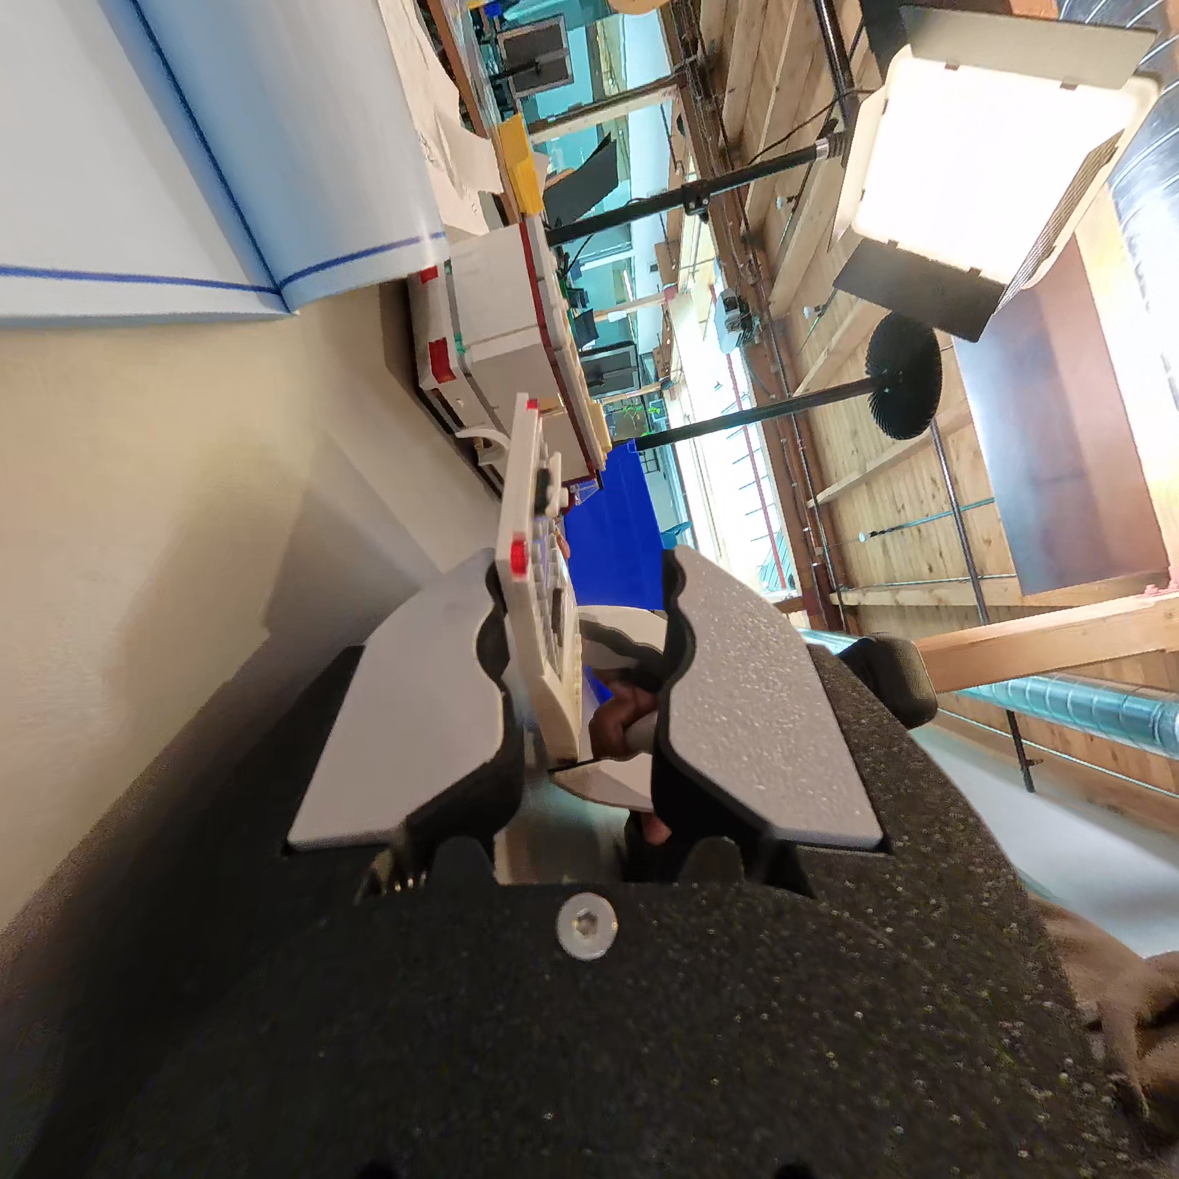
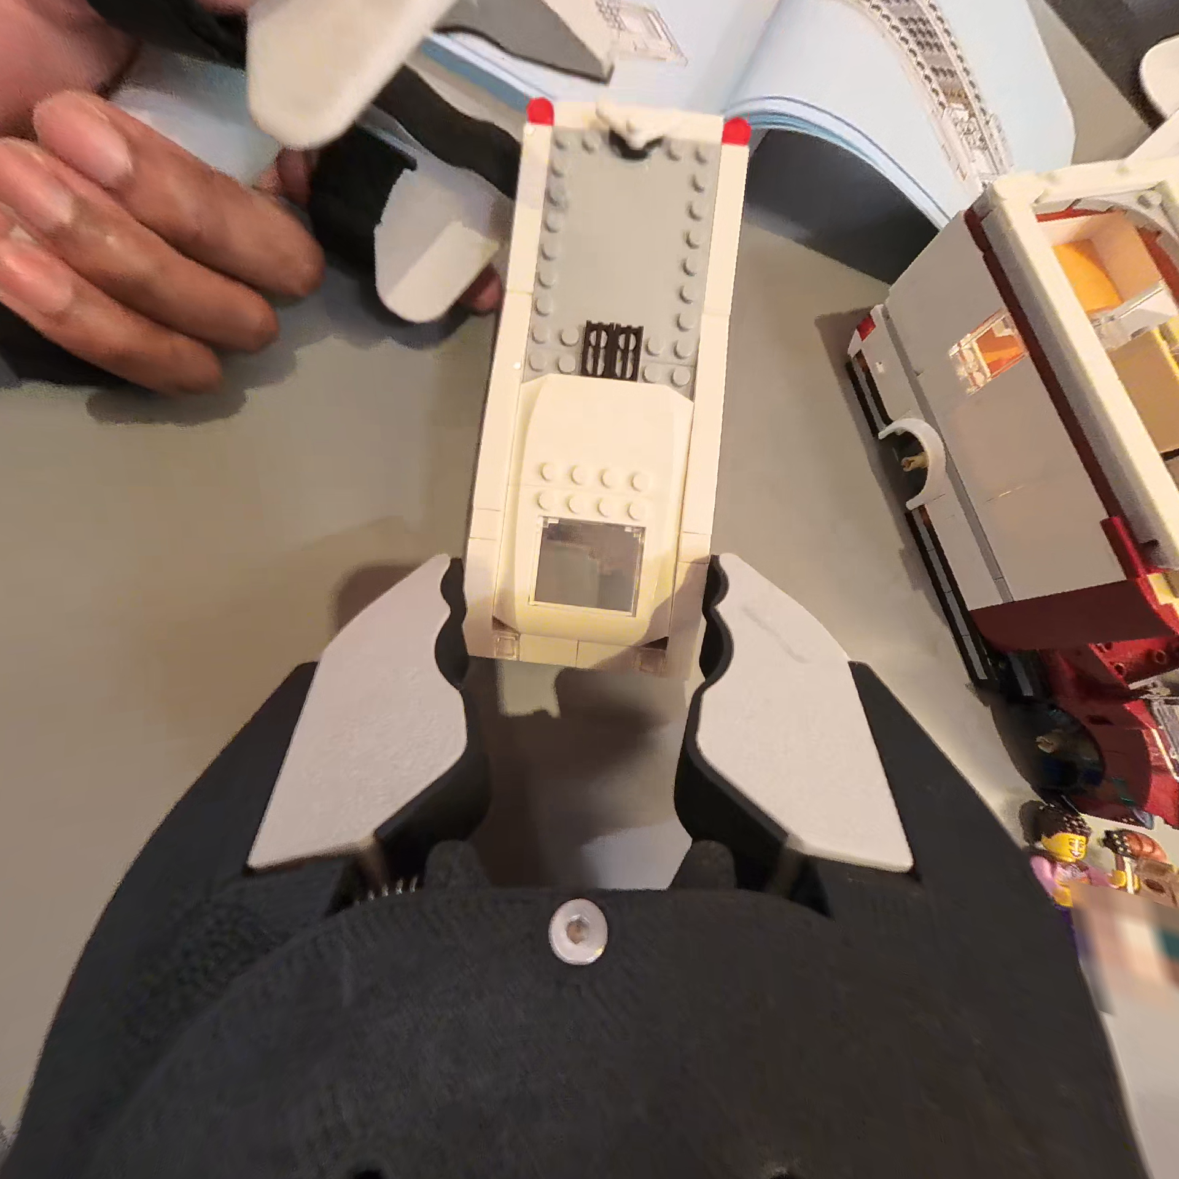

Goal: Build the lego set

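Between the right gripper's fingers sits the near end of a white brick-built roof panel, both pads pressing its sides. The left gripper stands open, one pad against the panel's underside, the other apart. A red-and-white brick camper van stands on the grey table to the right.

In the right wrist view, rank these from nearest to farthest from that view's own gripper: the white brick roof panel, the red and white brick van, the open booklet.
1. White brick roof panel, between the right gripper's fingertips.
2. Red and white brick van, off to the right.
3. Open booklet, top, beyond the panel's far end.
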